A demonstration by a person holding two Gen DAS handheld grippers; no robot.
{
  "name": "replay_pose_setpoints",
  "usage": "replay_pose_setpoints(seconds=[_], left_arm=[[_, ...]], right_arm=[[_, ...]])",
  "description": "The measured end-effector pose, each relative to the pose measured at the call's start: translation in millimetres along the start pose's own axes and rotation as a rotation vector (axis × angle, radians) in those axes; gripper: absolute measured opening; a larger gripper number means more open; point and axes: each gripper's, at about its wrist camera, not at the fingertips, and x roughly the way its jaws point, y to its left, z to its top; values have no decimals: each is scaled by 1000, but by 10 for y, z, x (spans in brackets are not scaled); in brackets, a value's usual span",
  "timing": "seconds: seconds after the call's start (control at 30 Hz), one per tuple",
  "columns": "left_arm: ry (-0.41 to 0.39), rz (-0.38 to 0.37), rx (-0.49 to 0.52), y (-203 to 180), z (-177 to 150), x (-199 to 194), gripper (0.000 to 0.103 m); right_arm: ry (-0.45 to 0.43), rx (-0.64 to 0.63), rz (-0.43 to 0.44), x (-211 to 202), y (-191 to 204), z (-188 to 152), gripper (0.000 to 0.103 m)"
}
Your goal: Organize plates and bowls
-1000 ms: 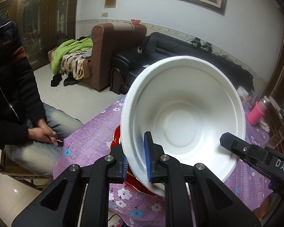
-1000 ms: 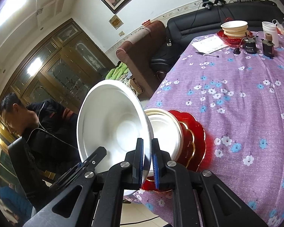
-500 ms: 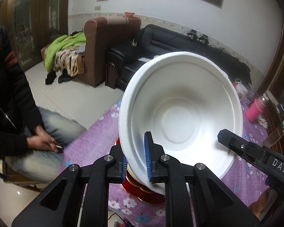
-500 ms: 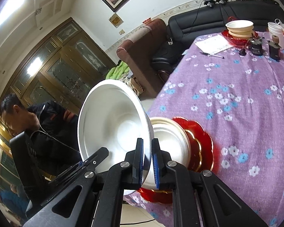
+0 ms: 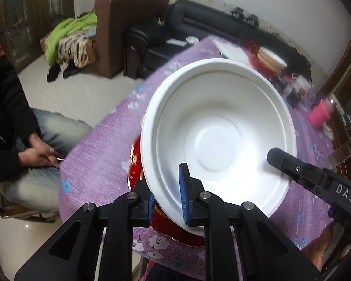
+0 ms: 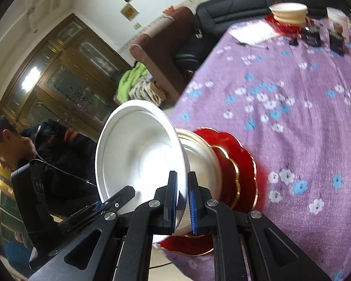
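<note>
Both grippers hold one white bowl [image 5: 217, 135] by its rim, tilted in the air over the table's near corner. My left gripper [image 5: 167, 196] is shut on the near rim. My right gripper [image 6: 182, 199] is shut on the opposite rim of the white bowl [image 6: 138, 154]; its finger [image 5: 292, 166] shows in the left wrist view. Under the bowl a gold-rimmed bowl [image 6: 201, 154] sits on a red plate [image 6: 241, 166], also glimpsed in the left wrist view [image 5: 135, 161].
A purple flowered tablecloth [image 6: 292, 98] covers the table. At the far end stand stacked bowls on a red plate [image 6: 289, 14], a paper sheet [image 6: 252, 34], small jars [image 6: 337, 39] and a pink bottle [image 5: 320, 113]. A seated person [image 5: 14, 126] is at the left.
Both grippers have tipped the white bowl down and forward, so its opening faces more upward. The far end of the table has come into the left wrist view.
</note>
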Motion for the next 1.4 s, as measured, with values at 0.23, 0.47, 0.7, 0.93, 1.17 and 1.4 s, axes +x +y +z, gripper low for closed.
replay_pose_setpoints(seconds=[0.23, 0.47, 0.7, 0.93, 1.17, 1.4], left_arm=[[-1, 33, 25, -72, -40, 13, 16], [-32, 79, 39, -16, -78, -144, 24], [-111, 152, 53, 48, -126, -339, 46], [-158, 156, 17, 164, -156, -450, 46], [-295, 145, 16, 86, -204, -544, 59], [-472, 244, 36, -26, -235, -914, 75]], right_arm=[[0, 11, -41, 149, -154, -2, 10], [-5, 17, -36, 144, -227, 9, 11], [-9, -3, -44, 128, -218, 17, 13], [-100, -105, -72, -55, -73, -2, 17], [-246, -40, -32, -411, -448, 34, 36], [-320, -33, -84, -516, -869, -93, 40]])
